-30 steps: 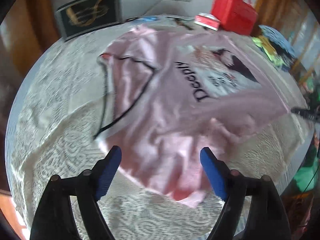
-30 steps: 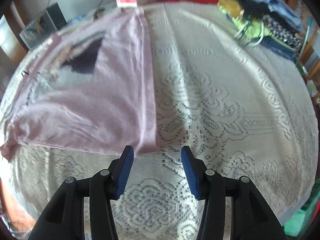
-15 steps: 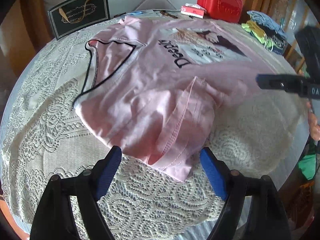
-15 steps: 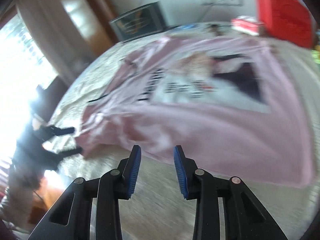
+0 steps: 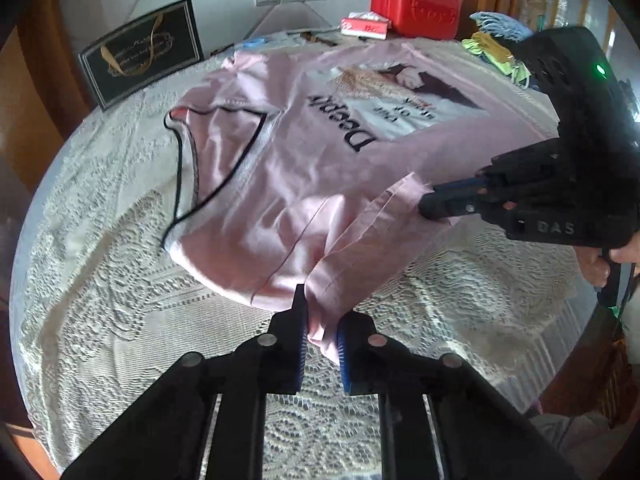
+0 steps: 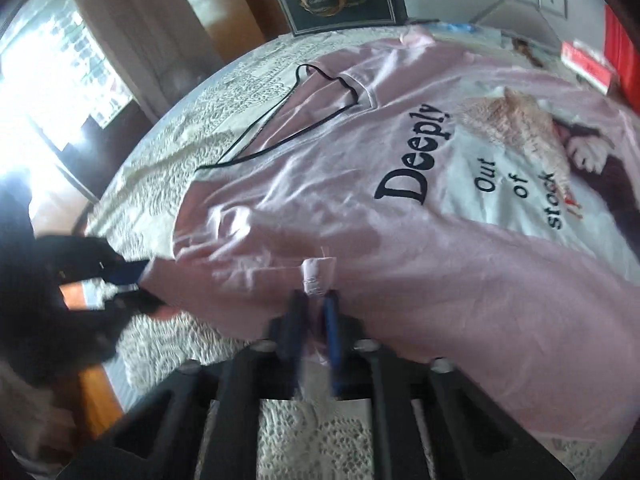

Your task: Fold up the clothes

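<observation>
One round table under a white lace cloth carries everything noted. Spread across its middle lies a pink shirt, front up, with a black-edged V-neck toward the left, the word "Deeply" and a printed picture on the chest. Behind it, at the far edge, stand a dark framed plaque, a red case and a small red-and-white box; a pile of other clothes sits at the far right. Left gripper has its blue pads closed on a bunched sleeve end at the near edge. Right gripper is likewise clamped on a fold of the shirt's side, its pads nearly together with cloth between.
</observation>
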The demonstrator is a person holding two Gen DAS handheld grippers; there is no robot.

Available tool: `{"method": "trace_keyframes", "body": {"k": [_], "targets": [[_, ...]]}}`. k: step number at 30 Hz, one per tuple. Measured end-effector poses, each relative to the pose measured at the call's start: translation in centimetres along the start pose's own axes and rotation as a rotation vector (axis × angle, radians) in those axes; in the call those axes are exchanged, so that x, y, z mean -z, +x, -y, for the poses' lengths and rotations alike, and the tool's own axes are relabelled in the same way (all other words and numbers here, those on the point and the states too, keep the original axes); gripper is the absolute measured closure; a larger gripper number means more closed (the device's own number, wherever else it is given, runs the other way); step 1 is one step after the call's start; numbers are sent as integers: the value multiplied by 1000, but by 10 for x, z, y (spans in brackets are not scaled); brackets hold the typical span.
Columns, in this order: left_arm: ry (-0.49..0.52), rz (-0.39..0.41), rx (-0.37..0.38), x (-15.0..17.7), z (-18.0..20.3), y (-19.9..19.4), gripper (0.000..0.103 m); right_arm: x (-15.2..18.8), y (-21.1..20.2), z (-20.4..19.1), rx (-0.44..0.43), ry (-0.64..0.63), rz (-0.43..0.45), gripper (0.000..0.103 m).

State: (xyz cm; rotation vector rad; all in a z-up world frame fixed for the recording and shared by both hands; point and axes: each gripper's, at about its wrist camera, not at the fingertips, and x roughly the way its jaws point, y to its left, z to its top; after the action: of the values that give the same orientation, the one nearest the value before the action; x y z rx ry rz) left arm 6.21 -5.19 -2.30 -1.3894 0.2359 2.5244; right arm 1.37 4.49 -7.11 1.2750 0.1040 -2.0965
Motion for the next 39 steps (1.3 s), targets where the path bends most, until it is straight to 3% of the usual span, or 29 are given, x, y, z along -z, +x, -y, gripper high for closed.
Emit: {"method": "trace_keyframes", "body": {"k": [4, 8, 9, 10, 12, 15, 17, 19, 20, 26, 29, 33, 37, 38, 39], "targets": [[99, 79, -20, -13, 11, -35, 90, 13, -48, -8, -85, -50, 107, 98], [163, 60, -26, -53, 4, -26, 89, -6, -74, 7, -114, -25, 204, 98], [152, 43, -58, -65, -1, -15, 78, -16, -71, 17, -109, 14, 217, 98], [116, 13, -105, -79, -11, 2, 56, -26, -65, 29, -85, 60, 225, 96], [35, -21, -180, -94, -31, 25, 39, -40, -47, 48, -43, 134, 193, 89], [-64, -40, -113, -90, -53, 38, 39, -47, -22, 73, 58, 222, 108, 82], [-91, -36, -57, -77, -57, 36, 39, -35, -24, 85, 22, 259, 91, 76], [-94, -32, -26, -63, -55, 32, 39, -18, -37, 95, 19, 261, 94, 53], [-96, -36, -28, -57, -56, 34, 39, -7, -48, 102, 41, 264, 106, 51], [-131, -34, -85, -41, -56, 51, 39, 56, -141, 163, 212, 428, 241, 51], [-158, -43, -72, -43, -58, 62, 39, 86, -173, 198, 332, 550, 258, 49], [-138, -52, -83, -40, -50, 69, 38, 117, -186, 231, 442, 651, 212, 46], [-152, -44, -76, -35, -51, 68, 39, 124, -173, 248, 451, 675, 171, 46], [-149, -44, -76, -34, -50, 67, 43, 123, -168, 248, 443, 667, 164, 46], [-157, -47, -49, -32, -49, 64, 63, 123, -164, 248, 437, 654, 159, 46]]}}
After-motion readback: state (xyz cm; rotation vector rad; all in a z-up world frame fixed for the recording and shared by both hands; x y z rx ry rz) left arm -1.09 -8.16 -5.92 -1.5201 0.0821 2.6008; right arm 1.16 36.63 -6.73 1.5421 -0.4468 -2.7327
